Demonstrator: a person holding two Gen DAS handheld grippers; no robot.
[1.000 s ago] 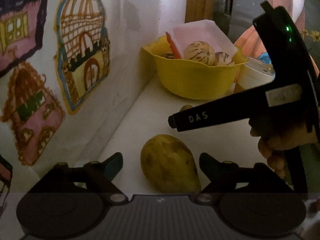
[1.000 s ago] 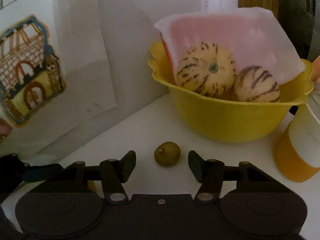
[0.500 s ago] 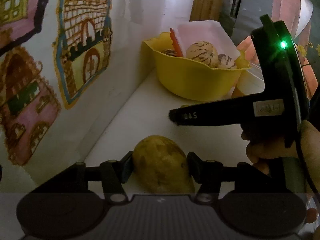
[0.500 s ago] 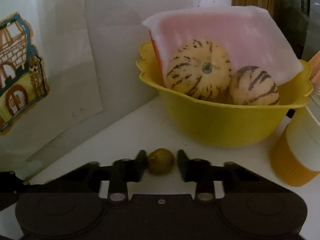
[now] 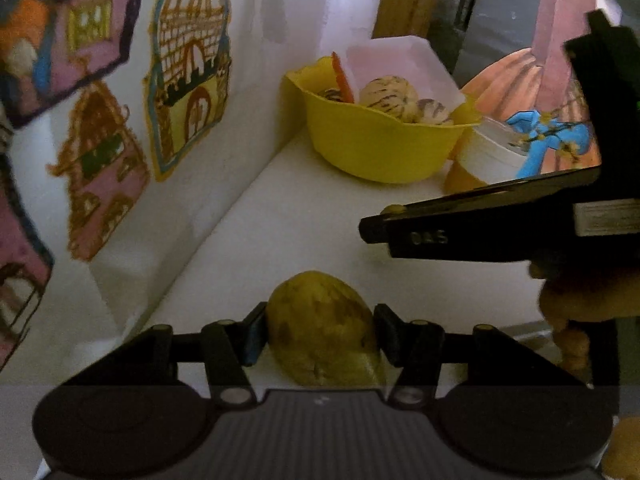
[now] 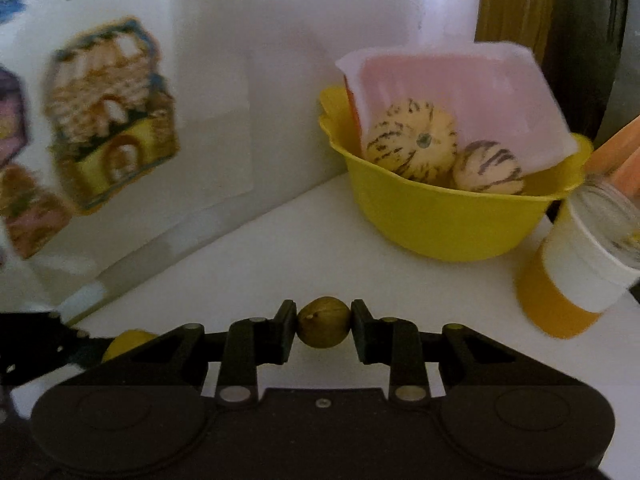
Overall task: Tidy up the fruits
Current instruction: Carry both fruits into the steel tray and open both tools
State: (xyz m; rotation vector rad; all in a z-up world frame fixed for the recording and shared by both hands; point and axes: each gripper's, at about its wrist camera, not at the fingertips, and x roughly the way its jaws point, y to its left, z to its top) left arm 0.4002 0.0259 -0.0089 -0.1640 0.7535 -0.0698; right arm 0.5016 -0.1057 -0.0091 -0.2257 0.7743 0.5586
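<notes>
House drawings (image 5: 188, 76) on white wall; orange-white cup (image 6: 580, 268) on white counter (image 6: 320, 248).

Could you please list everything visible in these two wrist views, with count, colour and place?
Mango: one, yellow-green with dark blotches, between the left gripper's fingers.
Small round fruit: one, olive-brown, between the right gripper's fingers.
Bowl: one, yellow, at the back of the white surface.
Striped fruits: at least two, cream with dark stripes, in the bowl.
Tray: one, pink-white, leaning in the bowl.
Cup: one, orange and white, right of the bowl.
House drawings: several, multicoloured, on the white wall at left.
Left gripper: black, shut on the mango.
Right gripper: black, shut on the small fruit.
Hand: one, holding the right gripper.
</notes>
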